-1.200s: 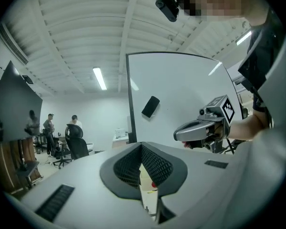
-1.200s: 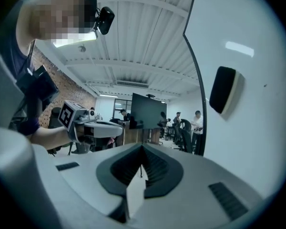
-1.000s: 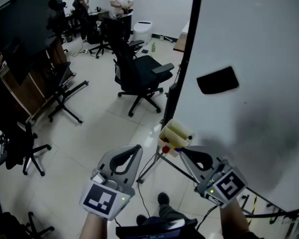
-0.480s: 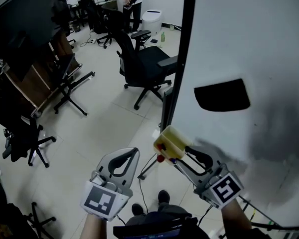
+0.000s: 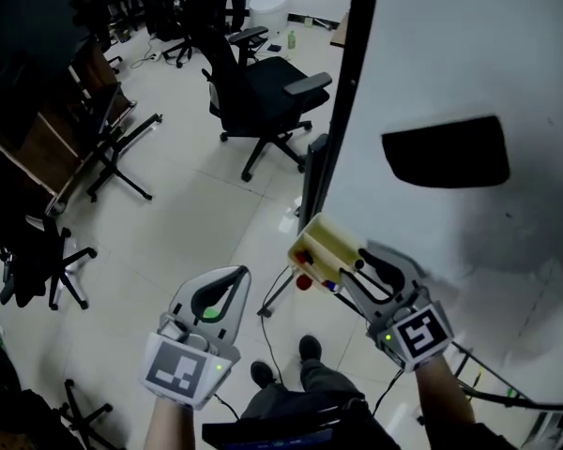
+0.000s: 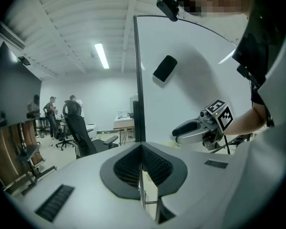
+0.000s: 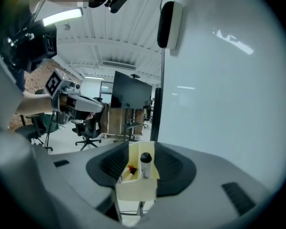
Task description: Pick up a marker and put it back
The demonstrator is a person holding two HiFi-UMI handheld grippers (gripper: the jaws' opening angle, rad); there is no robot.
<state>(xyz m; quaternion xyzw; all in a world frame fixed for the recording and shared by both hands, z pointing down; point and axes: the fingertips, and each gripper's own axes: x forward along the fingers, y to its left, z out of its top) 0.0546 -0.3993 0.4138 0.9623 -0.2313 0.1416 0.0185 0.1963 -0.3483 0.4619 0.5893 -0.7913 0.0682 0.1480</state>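
The right tool (image 7: 142, 149) is open. Its two jaws stand wide apart, and a small yellow tray (image 7: 136, 187) sits in the gap between them, right at the tips. I cannot tell if the jaws touch the sides of the tray. A marker (image 7: 145, 165) with a black cap stands up in the tray, in the middle between the jaws, and neither jaw presses on it. A red marker (image 7: 130, 169) lies in the tray just left of it.

The left tool (image 6: 142, 151) is closed, with only a thin slit between its jaws. It holds nothing. It hangs in the air, left of the right tool and well apart from the tray.

A big white board (image 5: 450, 54) stands just past the right tool, and the tray is at its bottom left edge. A black eraser (image 5: 446, 151) sticks on the board, high above the tool. Far ahead of the left tool there is a pale tile floor (image 5: 188, 223) and a black office chair (image 5: 263, 101).
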